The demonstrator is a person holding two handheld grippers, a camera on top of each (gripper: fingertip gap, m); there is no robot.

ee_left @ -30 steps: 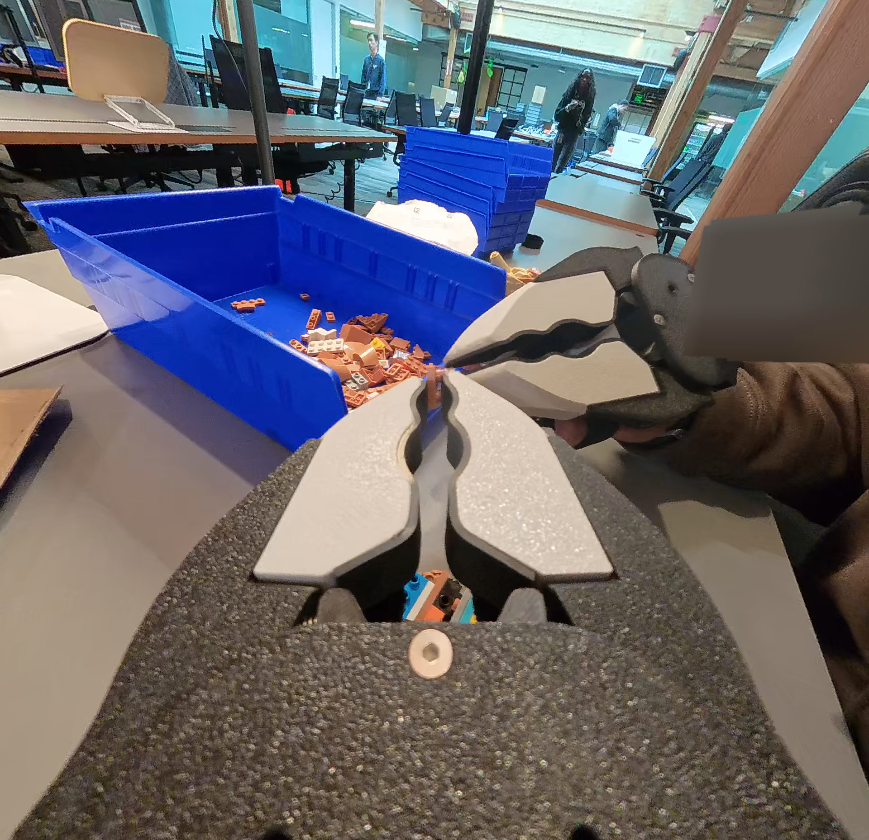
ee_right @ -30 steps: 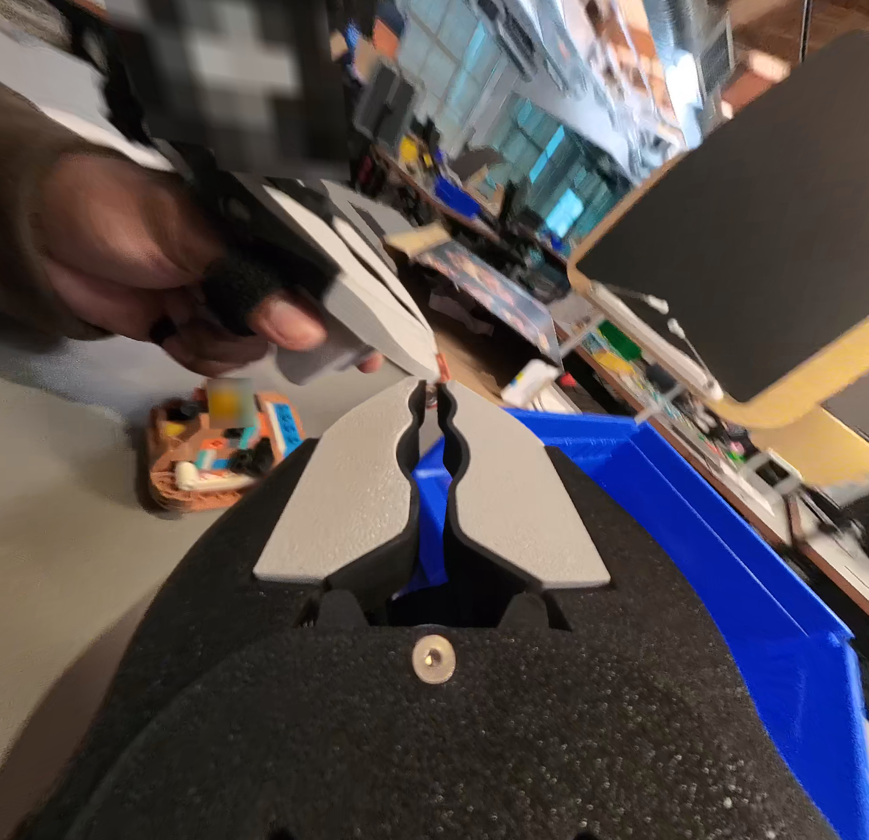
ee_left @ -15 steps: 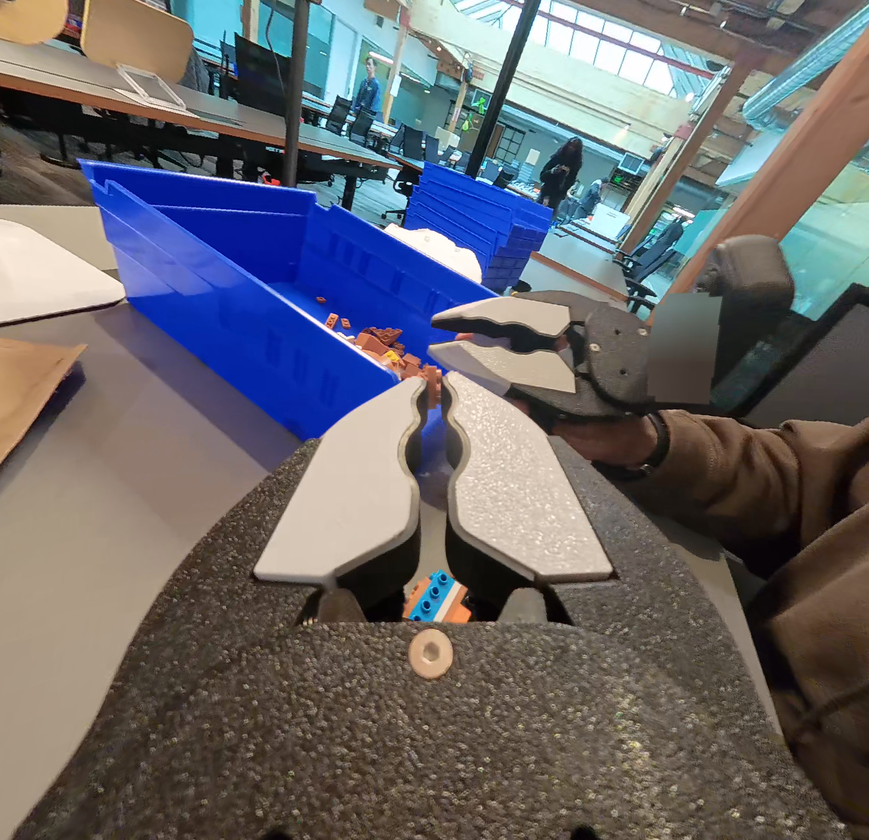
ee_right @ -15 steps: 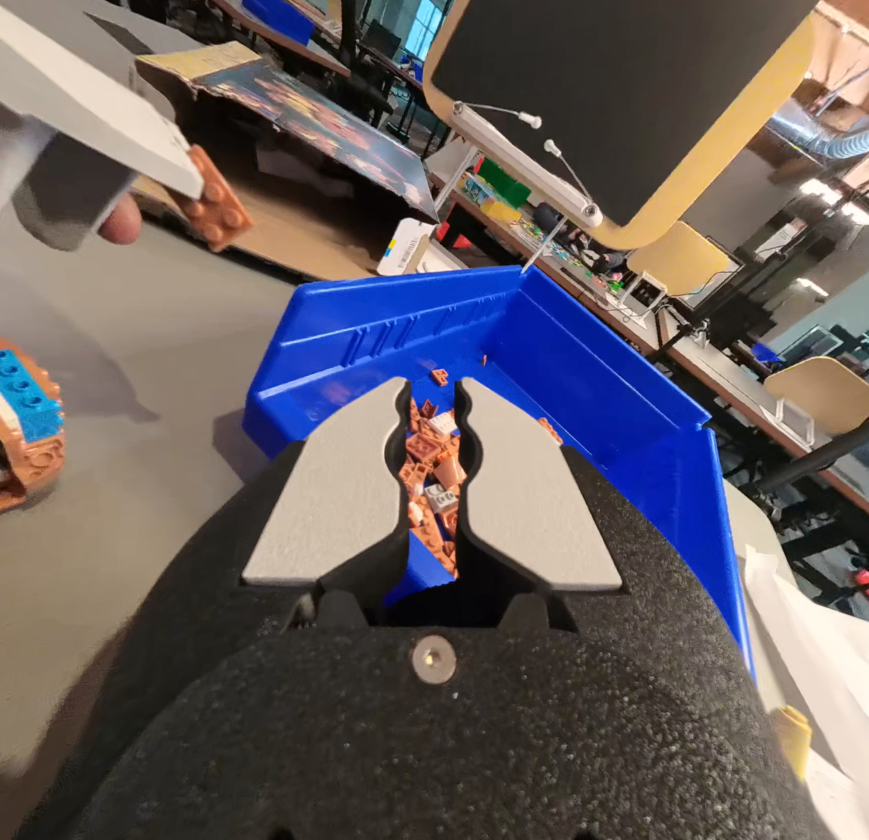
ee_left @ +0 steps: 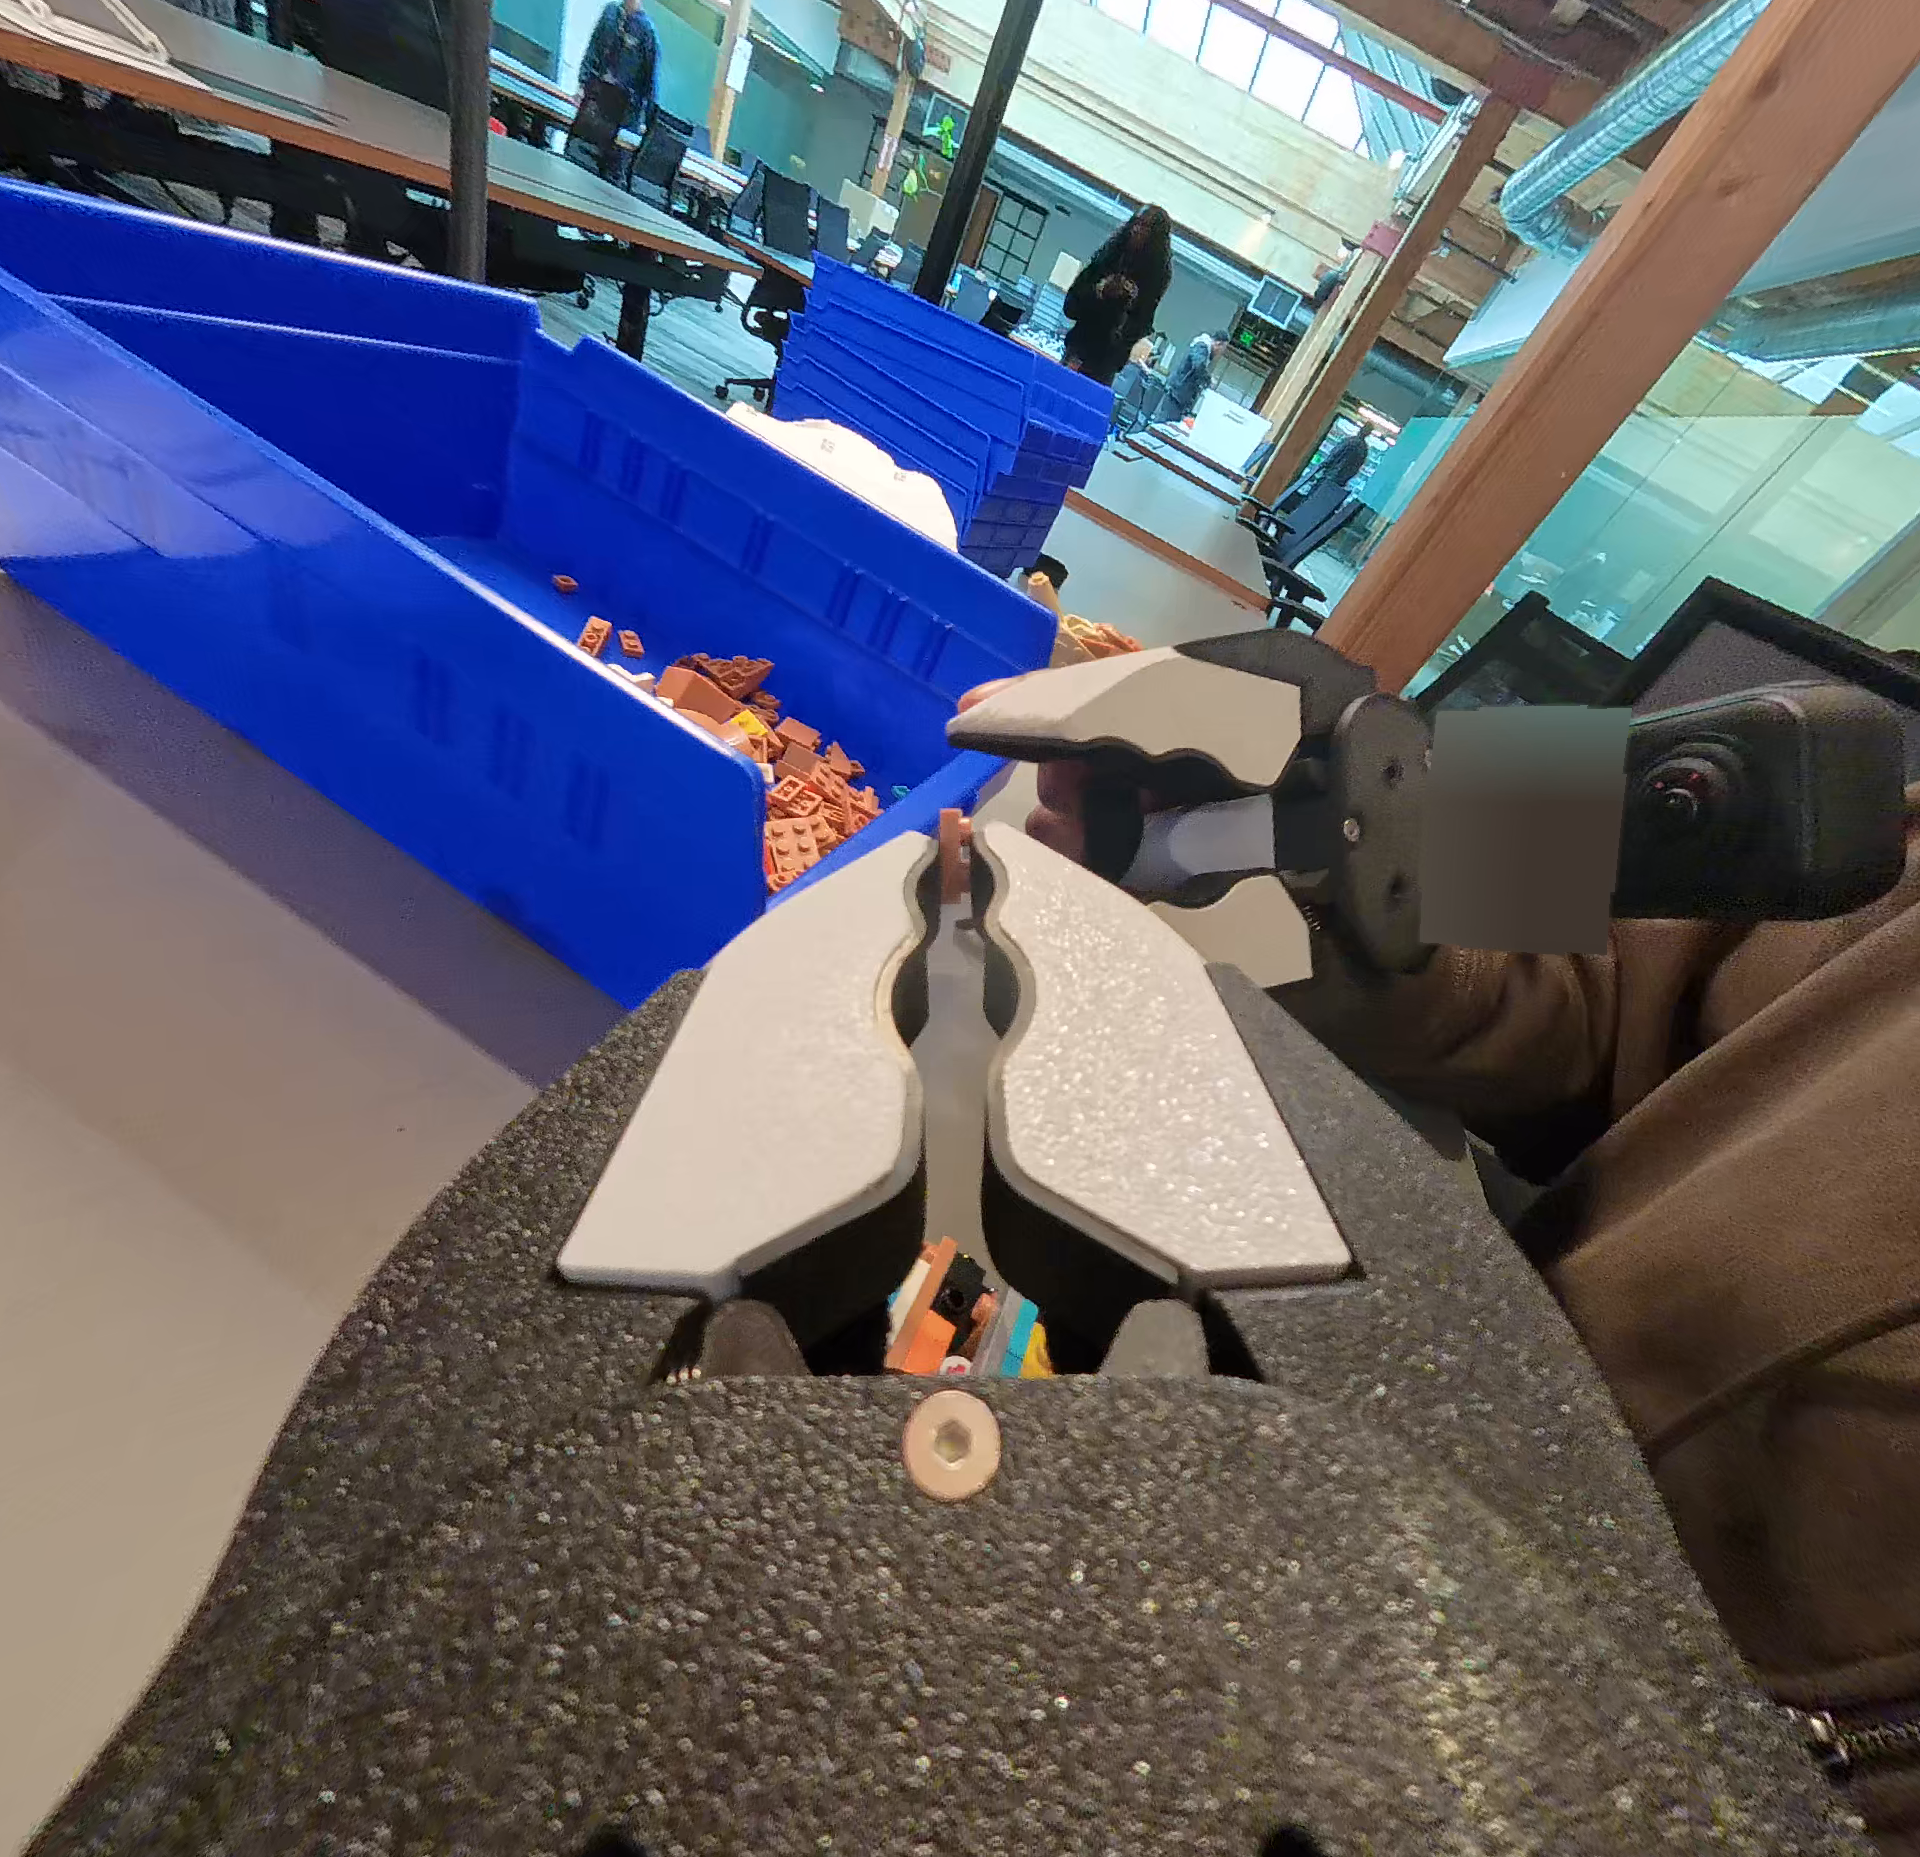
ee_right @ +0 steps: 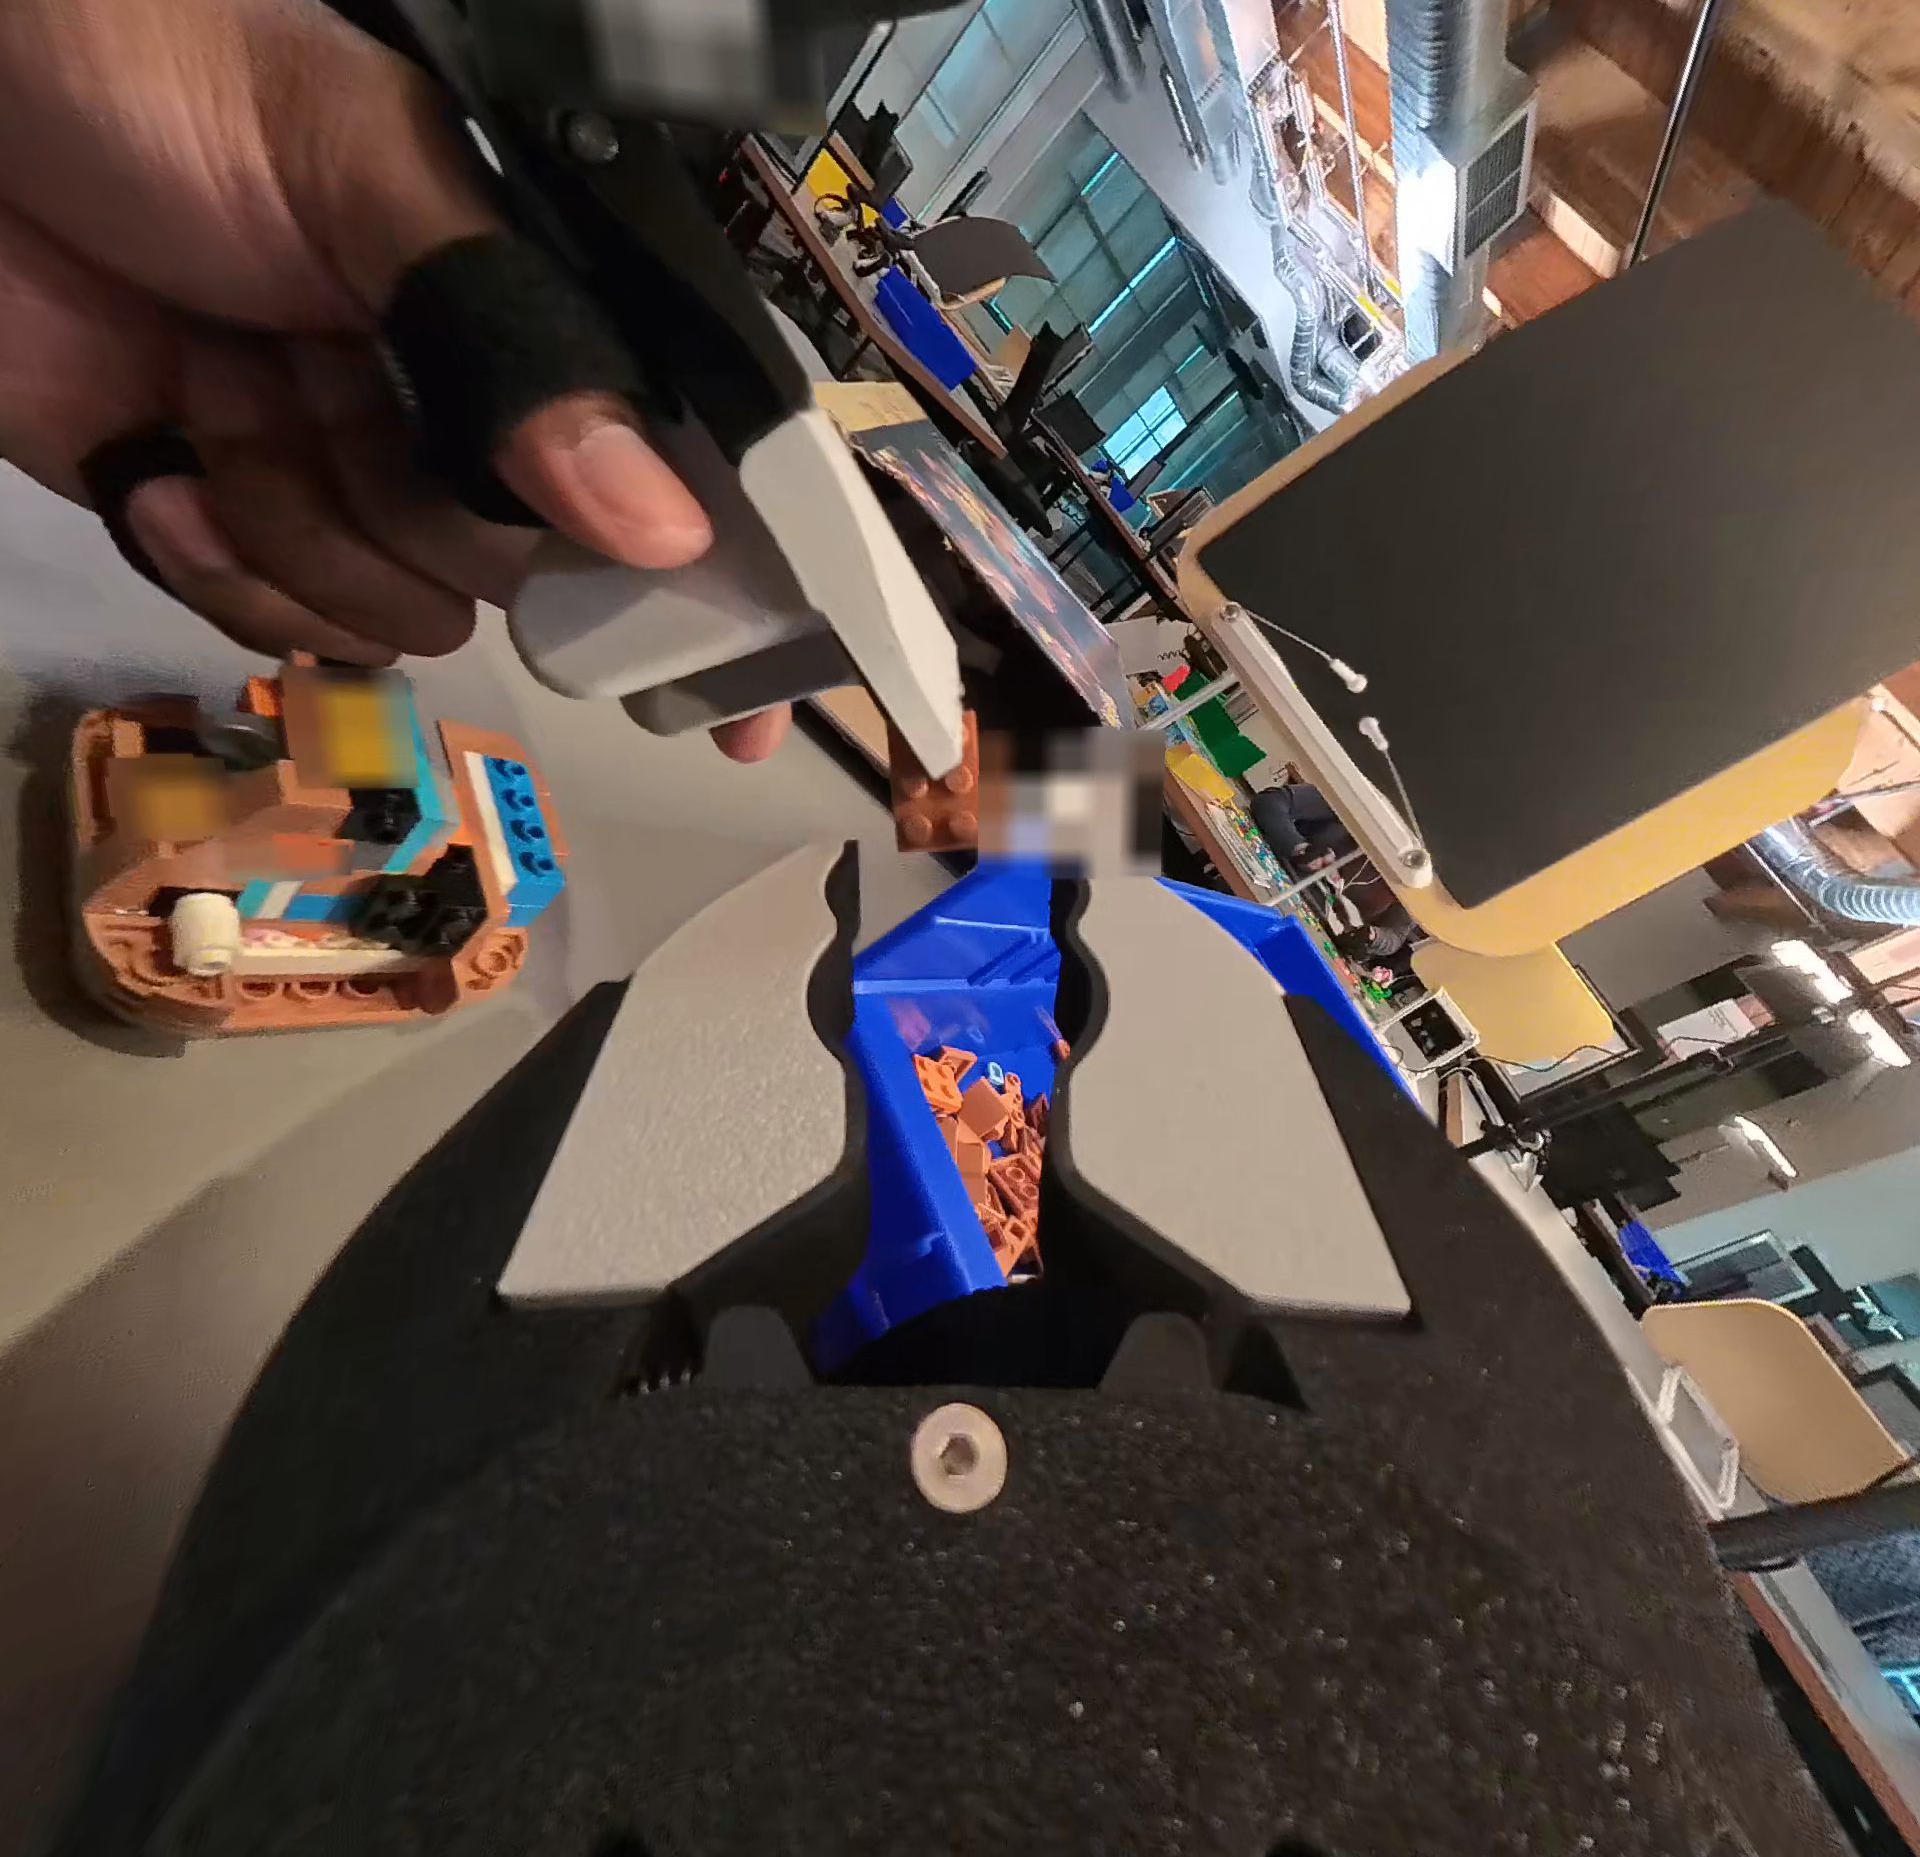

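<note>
Left wrist view: a grey table [ee_left: 208,1132] is seen in a large open office with timber beams, glass partitions and long desks. A blue bin [ee_left: 436,727] is set on it, with brown bricks [ee_left: 800,768] heaped at its near end. A small brown plate brick [ee_left: 953,843], studded and thin, is pinched between the closed fingertips of the left tool [ee_left: 958,851]. The right tool [ee_right: 956,872] is held with its jaws apart and empty, just below that brick. A part-built brown and blue brick model [ee_right: 301,851] is seen on the table at left.
</note>
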